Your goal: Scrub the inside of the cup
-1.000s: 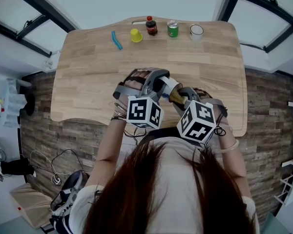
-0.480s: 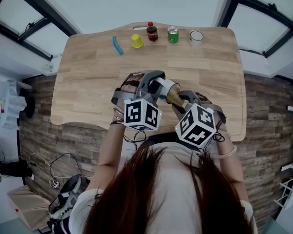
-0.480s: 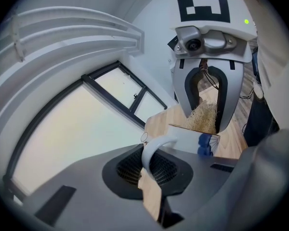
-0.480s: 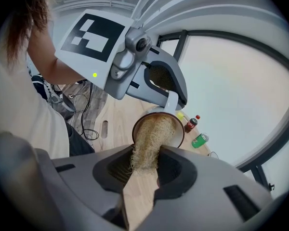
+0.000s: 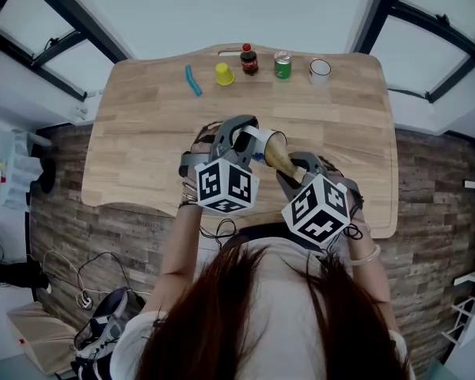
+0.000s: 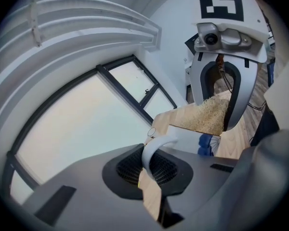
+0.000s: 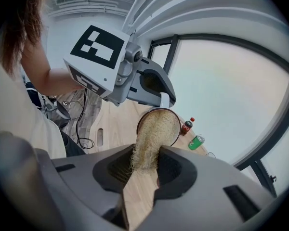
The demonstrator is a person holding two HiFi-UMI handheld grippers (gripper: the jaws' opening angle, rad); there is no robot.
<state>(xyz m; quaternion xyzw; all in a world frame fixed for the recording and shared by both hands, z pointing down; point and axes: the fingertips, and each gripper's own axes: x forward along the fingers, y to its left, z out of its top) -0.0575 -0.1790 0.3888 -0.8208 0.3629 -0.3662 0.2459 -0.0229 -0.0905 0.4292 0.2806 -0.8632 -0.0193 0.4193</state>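
My left gripper (image 5: 241, 138) holds a white cup (image 5: 257, 139) in the air above the table, shut on its handle (image 6: 155, 150). The cup lies tilted on its side, with its mouth toward my right gripper (image 5: 290, 169). That gripper is shut on a tan fibrous scrubber (image 7: 151, 141), whose far end is pushed into the cup's brown-rimmed mouth (image 7: 159, 124). In the left gripper view the scrubber (image 6: 209, 115) reaches the cup's body (image 6: 190, 139), which bears a blue mark. Both marker cubes face the head camera.
Along the far edge of the wooden table (image 5: 142, 133) stand a blue strip (image 5: 191, 80), a small yellow cup (image 5: 223, 73), a cola bottle (image 5: 249, 59), a green can (image 5: 282, 65) and a clear mug (image 5: 320, 70). Windows surround the table.
Both grippers, with cup and scrubber, have drifted slightly left and farther over the table. More of the scrubber shows between cup and right gripper.
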